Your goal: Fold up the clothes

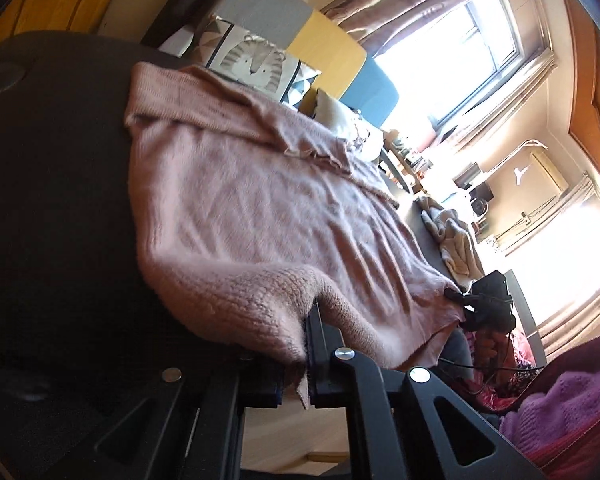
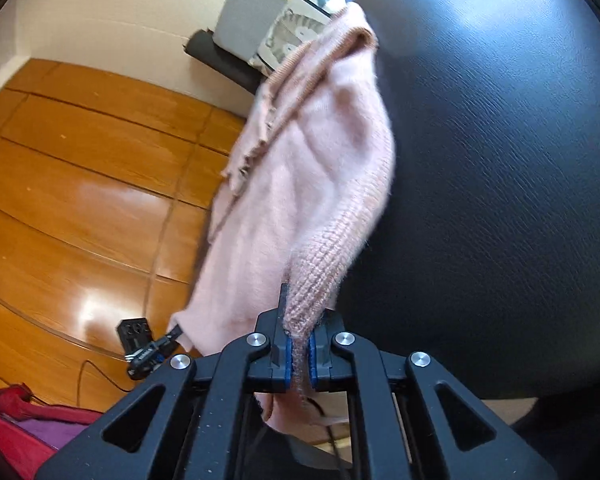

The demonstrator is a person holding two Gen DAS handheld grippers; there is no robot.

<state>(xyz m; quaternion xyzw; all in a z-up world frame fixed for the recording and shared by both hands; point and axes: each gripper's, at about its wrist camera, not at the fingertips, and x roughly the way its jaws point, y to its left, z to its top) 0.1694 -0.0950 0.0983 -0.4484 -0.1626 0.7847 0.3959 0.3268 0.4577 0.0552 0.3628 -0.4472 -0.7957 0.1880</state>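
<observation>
Pink sweater [image 1: 260,216] clamped by left gripper [image 1: 306,354] and right gripper [image 2: 298,354], over dark table [image 2: 500,160].
Far hem at 12 o'clock blurred, possibly ribbed.

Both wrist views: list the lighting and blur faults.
Left wrist view: window blown out white, dark table underexposed, pink sweater slightly soft. Right wrist view: glare patches on wooden floor, sheen on the table, sweater edges motion-blurred.

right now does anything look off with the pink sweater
Yes: the pink sweater has a frayed, ragged edge along its fold, also seen in the right wrist view. Both grippers, left and right, pinch its hem.
</observation>
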